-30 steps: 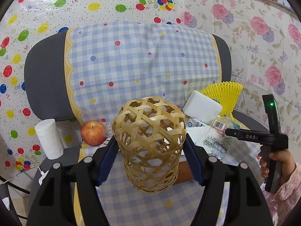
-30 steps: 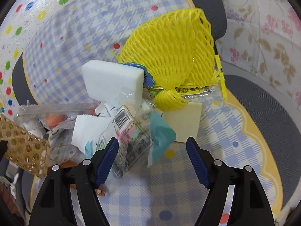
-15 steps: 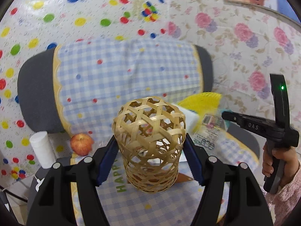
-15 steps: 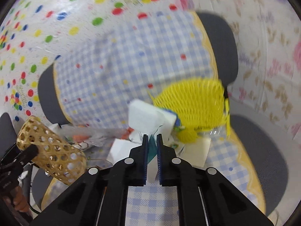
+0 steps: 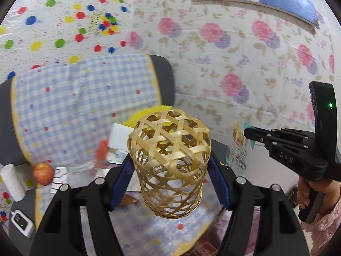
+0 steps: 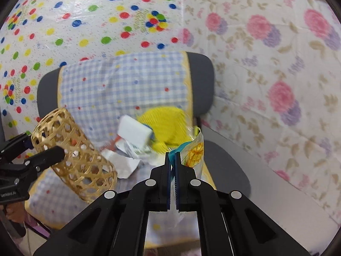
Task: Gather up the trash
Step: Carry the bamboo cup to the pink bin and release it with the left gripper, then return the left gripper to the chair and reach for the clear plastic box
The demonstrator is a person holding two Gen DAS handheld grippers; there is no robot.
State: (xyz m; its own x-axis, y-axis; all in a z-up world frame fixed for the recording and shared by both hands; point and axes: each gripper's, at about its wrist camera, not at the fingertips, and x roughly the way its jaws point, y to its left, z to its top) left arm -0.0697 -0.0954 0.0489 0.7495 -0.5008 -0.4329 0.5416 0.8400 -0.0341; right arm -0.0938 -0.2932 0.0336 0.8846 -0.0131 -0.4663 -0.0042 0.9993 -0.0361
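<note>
Holding a clear printed wrapper [image 6: 192,149] clenched in the right claw [image 6: 173,155], with the left claw [image 5: 170,170] grasping the woven basket [image 5: 170,166] to its left, collection looks barely begun: the trash pile [image 6: 136,140] beyond remains.

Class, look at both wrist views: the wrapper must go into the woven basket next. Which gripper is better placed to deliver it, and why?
Probably the right gripper: its jaws are already shut on the plastic wrapper, lifted off the chair. The left gripper is occupied clamping the woven basket.
</note>
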